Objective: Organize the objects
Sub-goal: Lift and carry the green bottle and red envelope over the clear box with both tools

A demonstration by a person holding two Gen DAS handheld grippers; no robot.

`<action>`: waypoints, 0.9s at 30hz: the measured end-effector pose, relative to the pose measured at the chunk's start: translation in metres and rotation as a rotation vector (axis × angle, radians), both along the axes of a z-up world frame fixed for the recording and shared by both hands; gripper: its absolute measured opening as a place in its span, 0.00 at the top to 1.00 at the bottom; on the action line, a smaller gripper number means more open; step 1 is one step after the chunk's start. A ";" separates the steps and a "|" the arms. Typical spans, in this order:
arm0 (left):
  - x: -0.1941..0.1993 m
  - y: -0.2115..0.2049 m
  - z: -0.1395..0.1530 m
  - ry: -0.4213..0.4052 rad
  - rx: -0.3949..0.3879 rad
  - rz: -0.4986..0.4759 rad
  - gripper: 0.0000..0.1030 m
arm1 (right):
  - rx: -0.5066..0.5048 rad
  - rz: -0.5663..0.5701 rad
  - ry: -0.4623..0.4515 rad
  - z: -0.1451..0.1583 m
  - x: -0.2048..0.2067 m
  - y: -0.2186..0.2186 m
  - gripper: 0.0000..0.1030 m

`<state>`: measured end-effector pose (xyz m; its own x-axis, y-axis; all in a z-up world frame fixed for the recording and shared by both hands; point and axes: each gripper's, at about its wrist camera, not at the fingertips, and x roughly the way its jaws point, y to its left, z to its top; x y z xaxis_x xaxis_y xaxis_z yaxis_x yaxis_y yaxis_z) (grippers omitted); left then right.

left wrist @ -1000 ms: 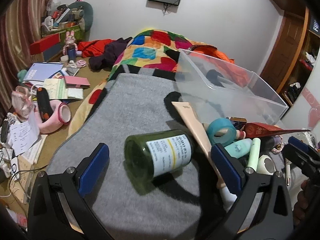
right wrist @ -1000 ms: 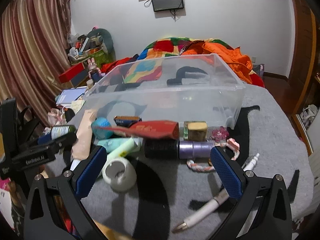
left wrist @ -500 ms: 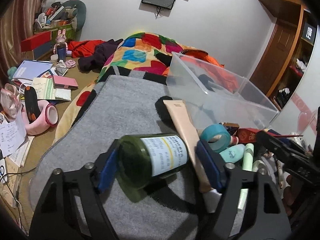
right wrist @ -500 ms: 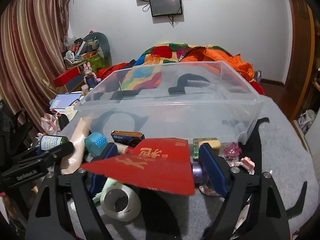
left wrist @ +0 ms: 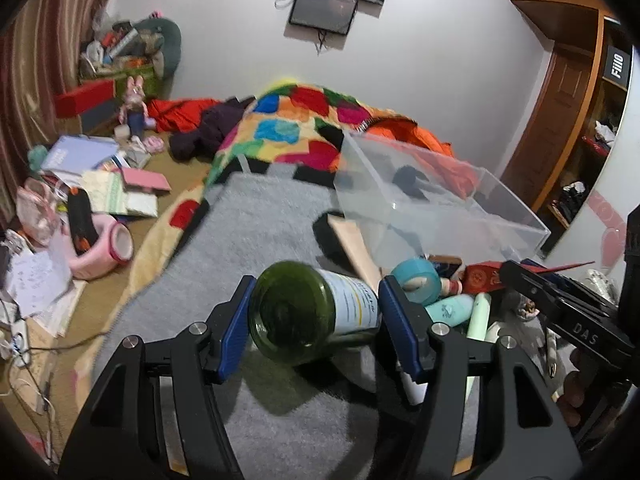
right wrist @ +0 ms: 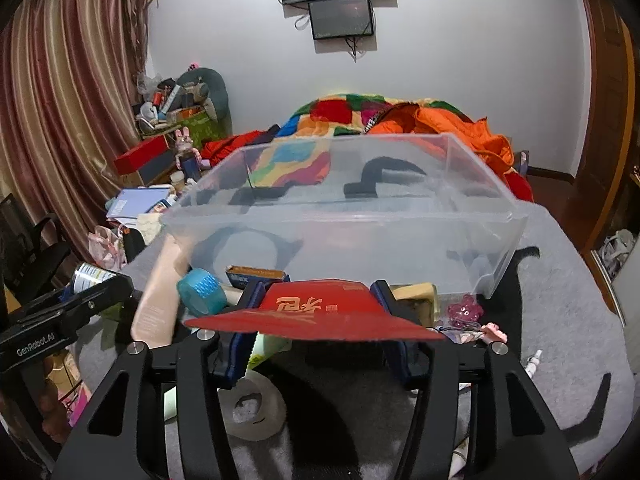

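Left claw (left wrist: 314, 326) is clamped across the belly of a green glass bottle (left wrist: 312, 316), held on its side above the grey blanket (left wrist: 256, 232). The glass is probably heavy, smooth and breakable, so the labelled middle suits the pads. Right claw (right wrist: 318, 322) pinches a red envelope (right wrist: 320, 314) by its edges; it looks light and bendable. The clear bin (right wrist: 344, 216) stands just beyond, on a cluttered bed in a bedroom.

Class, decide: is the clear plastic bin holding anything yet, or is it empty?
Empty: through the clear plastic bin only the grey blanket shows; the objects lie outside its near wall.
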<state>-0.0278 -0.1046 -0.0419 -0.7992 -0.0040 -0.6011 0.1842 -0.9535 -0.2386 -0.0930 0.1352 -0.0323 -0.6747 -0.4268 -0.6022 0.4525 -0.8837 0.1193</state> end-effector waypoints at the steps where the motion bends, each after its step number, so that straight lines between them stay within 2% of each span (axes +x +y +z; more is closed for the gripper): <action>1: 0.003 0.000 0.005 0.012 -0.005 0.000 0.50 | -0.005 0.003 0.006 0.002 0.002 0.001 0.51; 3: 0.006 -0.001 0.012 0.022 -0.001 -0.002 0.53 | -0.009 0.010 0.022 0.007 0.005 0.002 0.51; 5: 0.009 0.001 0.018 0.028 -0.029 0.005 0.55 | -0.016 0.016 0.034 0.011 0.009 0.004 0.51; 12: 0.016 0.009 0.029 0.042 -0.049 0.012 0.56 | -0.043 0.026 0.072 0.026 0.022 0.015 0.51; 20: 0.019 0.023 0.059 0.103 -0.082 -0.015 0.57 | -0.091 0.006 0.102 0.045 0.025 0.037 0.51; 27: 0.007 0.043 0.084 0.150 -0.121 -0.058 0.57 | -0.130 -0.015 0.114 0.059 0.016 0.058 0.51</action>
